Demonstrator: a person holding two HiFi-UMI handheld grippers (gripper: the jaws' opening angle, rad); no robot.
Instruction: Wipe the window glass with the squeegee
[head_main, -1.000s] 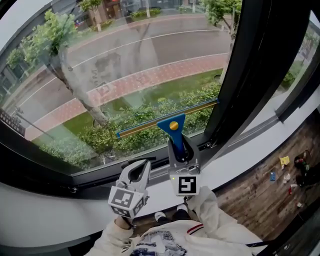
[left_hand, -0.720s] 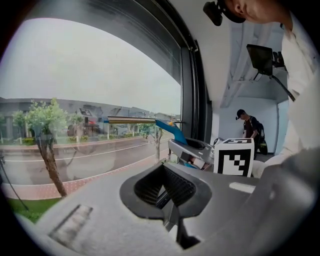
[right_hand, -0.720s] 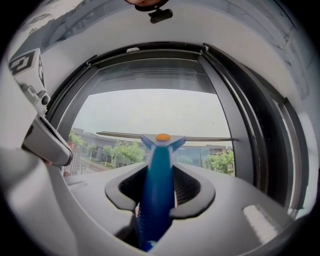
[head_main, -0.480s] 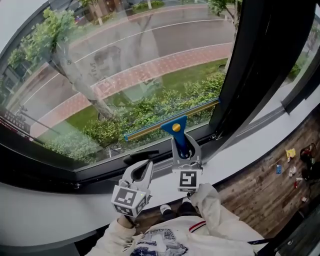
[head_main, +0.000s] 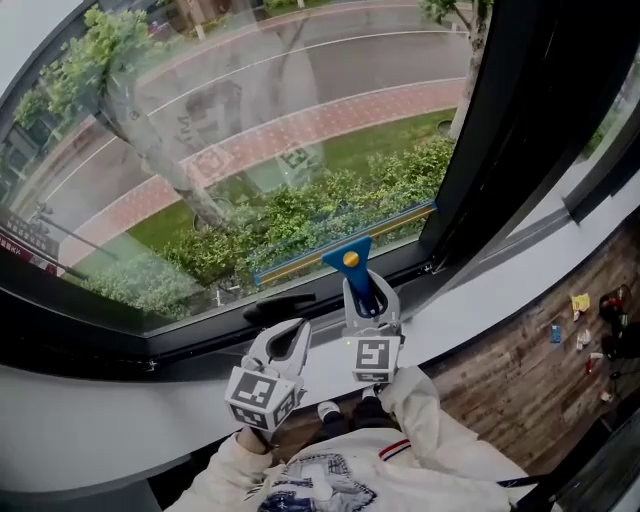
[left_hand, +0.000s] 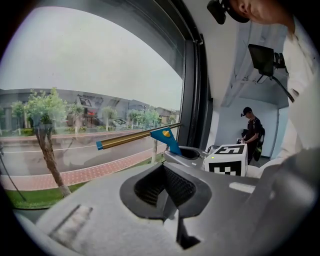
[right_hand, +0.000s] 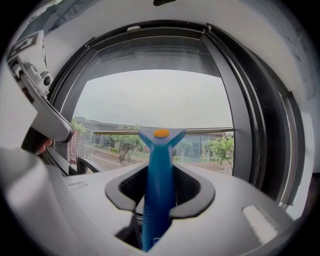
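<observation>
The squeegee (head_main: 347, 256) has a blue handle, an orange knob and a long brass blade; the blade lies against the window glass (head_main: 250, 130) low down, just above the bottom frame. My right gripper (head_main: 367, 297) is shut on its blue handle (right_hand: 157, 185), pointing up at the pane. In the left gripper view the squeegee (left_hand: 150, 137) shows to the right. My left gripper (head_main: 285, 345) hangs beside the right one over the sill, jaws closed with nothing between them (left_hand: 167, 200).
A black window frame (head_main: 500, 130) rises at the right of the pane, a white sill (head_main: 120, 430) runs below. Small litter (head_main: 575, 325) lies on the wooden floor at far right. A person (left_hand: 252, 131) stands far back in the room.
The squeegee and my right gripper have slid down the glass toward the bottom frame. The left gripper has stayed beside it.
</observation>
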